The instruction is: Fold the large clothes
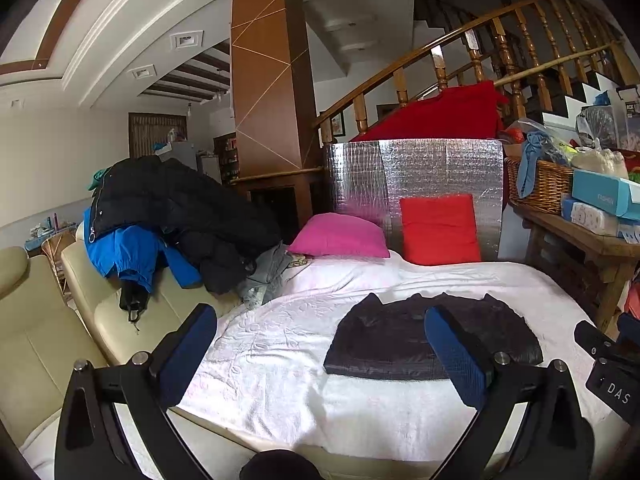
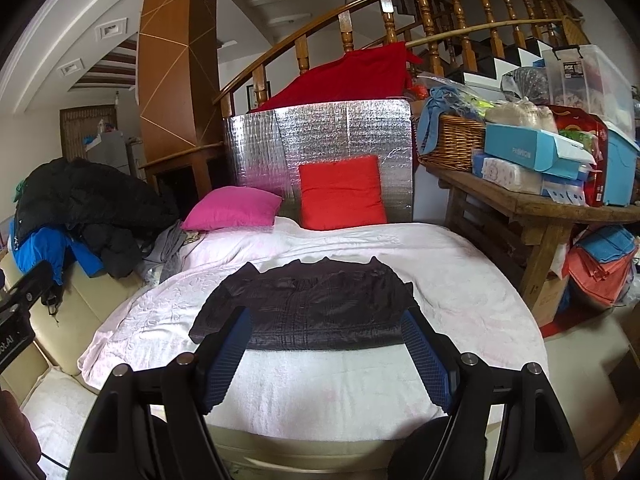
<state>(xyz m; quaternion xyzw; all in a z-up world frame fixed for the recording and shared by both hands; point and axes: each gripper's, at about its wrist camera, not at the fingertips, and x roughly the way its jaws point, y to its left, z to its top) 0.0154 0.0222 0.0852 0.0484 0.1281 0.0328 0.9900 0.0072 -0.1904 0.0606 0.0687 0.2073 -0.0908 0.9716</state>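
Observation:
A dark quilted jacket [image 1: 400, 340] lies folded into a compact rectangle on the white blanket [image 1: 280, 344] over the couch. It also shows in the right wrist view [image 2: 316, 308]. My left gripper [image 1: 320, 336] is open and empty, held above the blanket in front of and left of the jacket. My right gripper [image 2: 326, 336] is open and empty, held above the jacket's near edge. The right gripper's body shows at the right edge of the left wrist view [image 1: 612, 364].
A pile of black and blue coats [image 1: 168, 220] sits on the cream sofa at left. A pink cushion [image 1: 340, 236] and a red cushion [image 1: 440, 228] lean on a silver foil panel [image 1: 416, 176]. A cluttered wooden table [image 2: 532, 204] stands at right.

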